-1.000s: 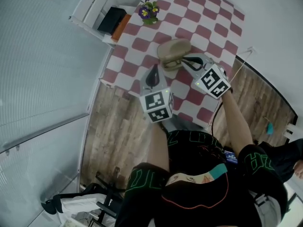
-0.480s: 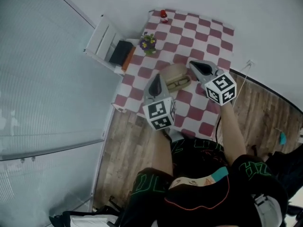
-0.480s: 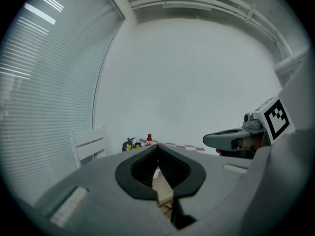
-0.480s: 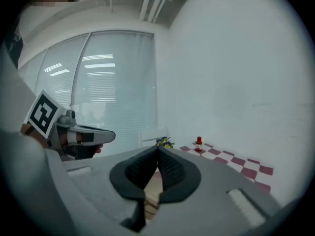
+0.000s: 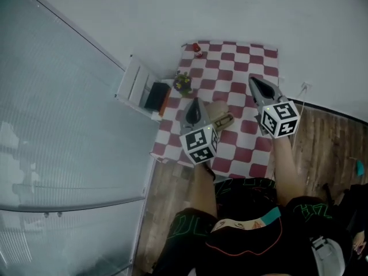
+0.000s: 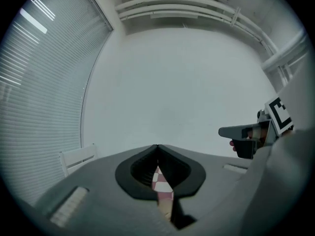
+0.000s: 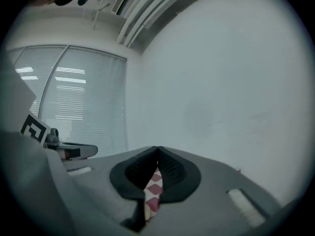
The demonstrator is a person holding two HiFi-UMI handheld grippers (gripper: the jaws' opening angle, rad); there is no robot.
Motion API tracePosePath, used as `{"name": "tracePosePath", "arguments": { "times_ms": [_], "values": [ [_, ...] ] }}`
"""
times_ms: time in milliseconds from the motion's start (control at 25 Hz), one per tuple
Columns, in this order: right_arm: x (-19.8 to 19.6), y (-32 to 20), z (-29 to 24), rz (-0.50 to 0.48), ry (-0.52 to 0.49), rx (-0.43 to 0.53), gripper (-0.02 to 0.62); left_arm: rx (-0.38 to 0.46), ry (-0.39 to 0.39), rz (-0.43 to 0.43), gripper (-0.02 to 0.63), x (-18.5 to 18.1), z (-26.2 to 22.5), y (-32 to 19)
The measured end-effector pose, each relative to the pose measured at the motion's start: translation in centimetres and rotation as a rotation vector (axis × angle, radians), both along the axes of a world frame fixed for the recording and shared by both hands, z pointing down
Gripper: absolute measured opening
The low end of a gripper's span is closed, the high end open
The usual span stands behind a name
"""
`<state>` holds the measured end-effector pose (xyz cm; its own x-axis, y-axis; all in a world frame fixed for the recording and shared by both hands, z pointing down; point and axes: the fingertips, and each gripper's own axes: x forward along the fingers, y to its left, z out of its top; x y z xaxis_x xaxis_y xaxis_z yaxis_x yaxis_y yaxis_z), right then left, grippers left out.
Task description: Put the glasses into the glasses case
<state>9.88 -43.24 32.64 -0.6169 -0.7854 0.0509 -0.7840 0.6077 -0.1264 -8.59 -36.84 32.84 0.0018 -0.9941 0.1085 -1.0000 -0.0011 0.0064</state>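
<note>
Head view: left tool [image 5: 196,101] and right tool [image 5: 253,80] above desk [image 5: 242,91], both pressed together, empty; glasses case [image 5: 215,110] light, stiff-shelled; glasses [image 5: 225,121] seemingly inside, fragile; pinch shell.

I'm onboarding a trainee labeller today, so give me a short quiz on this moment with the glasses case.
1. True or false: the left tool and the right tool are both shut with nothing between their jaws.
2. In the head view, the glasses case shows right next to: A) the left tool; B) the right tool; C) the table's far edge.
3. What pattern covers the table?

Key: 1 true; 2 A; 3 red and white checks.
</note>
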Motion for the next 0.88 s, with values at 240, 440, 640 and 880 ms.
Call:
{"name": "tracePosePath", "arguments": {
  "times_ms": [240, 440, 640, 880],
  "values": [
    [1.6, 0.0, 1.0, 0.048, 0.014, -0.009, 0.003, -0.005, -0.027, 0.048, 0.009, 1.6, 0.2, -0.5],
    [1.2, 0.0, 1.0, 0.037, 0.051, 0.020, 0.003, -0.010, -0.038, 0.071, 0.009, 2.2, 0.2, -0.8],
    [0.4, 0.3, 1.0, 0.028, 0.080, 0.056, 0.003, -0.020, -0.048, 0.090, 0.009, 2.7, 0.5, -0.7],
    [0.0, 0.4, 0.9, 0.030, 0.097, 0.075, 0.003, -0.023, -0.035, 0.092, 0.009, 2.4, 0.8, -0.6]
  ]
}}
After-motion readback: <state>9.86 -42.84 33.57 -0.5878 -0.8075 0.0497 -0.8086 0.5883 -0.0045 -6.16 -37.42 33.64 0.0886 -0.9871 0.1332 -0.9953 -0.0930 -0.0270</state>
